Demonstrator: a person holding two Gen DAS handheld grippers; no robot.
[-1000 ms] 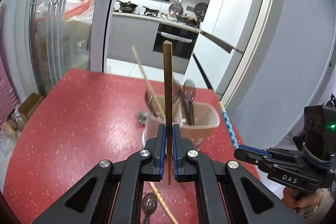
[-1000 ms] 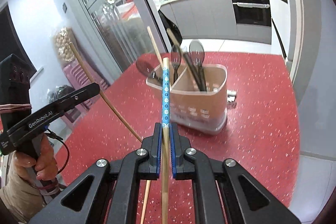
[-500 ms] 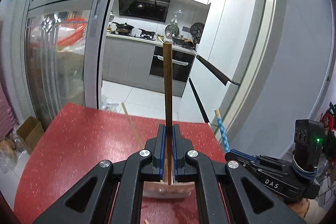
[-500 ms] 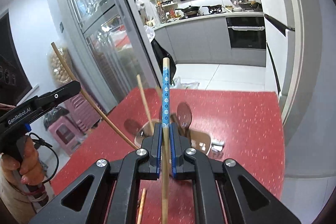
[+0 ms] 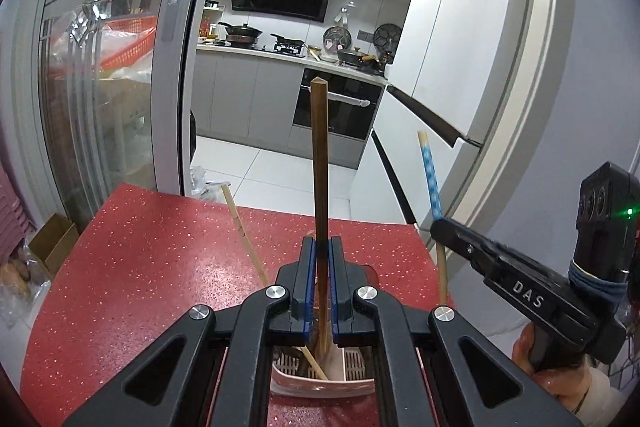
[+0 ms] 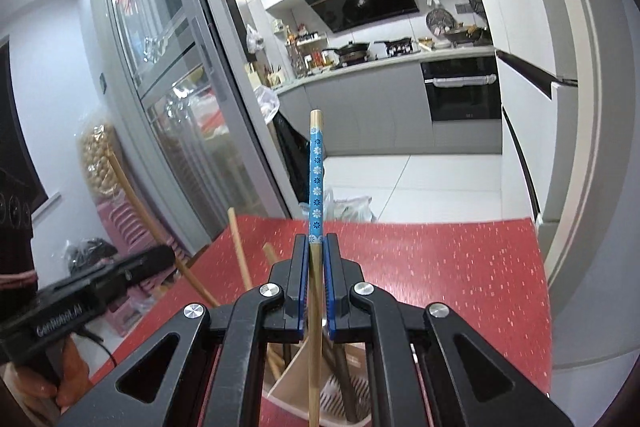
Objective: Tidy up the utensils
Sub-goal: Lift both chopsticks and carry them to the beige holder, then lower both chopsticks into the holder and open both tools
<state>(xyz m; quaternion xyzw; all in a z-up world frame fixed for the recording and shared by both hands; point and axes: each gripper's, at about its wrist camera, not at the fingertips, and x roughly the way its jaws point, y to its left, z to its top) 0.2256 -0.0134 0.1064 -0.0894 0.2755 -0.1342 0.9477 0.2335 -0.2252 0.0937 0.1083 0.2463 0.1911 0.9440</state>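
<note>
My left gripper [image 5: 320, 247] is shut on a dark brown chopstick [image 5: 319, 155] that stands upright, its lower end over the beige utensil holder [image 5: 320, 383] just below the jaws. My right gripper [image 6: 315, 243] is shut on a chopstick with a blue flowered top [image 6: 316, 175], also upright above the same holder [image 6: 296, 375]. A pale chopstick [image 5: 244, 231] leans out of the holder. Each gripper shows in the other's view: the right gripper [image 5: 444, 227] at the right, the left gripper [image 6: 160, 255] at the left with its chopstick [image 6: 132, 199].
The holder stands on a red speckled table [image 5: 140, 267] whose far edge faces a kitchen doorway. A glass sliding door [image 5: 100, 87] is at the left and a white fridge [image 5: 460, 47] at the right. A hand [image 6: 60, 383] grips the left tool.
Both grippers have risen and moved forward over the holder with their chopsticks. The holder has slid from mid-view to underneath the jaws, and more of the kitchen shows.
</note>
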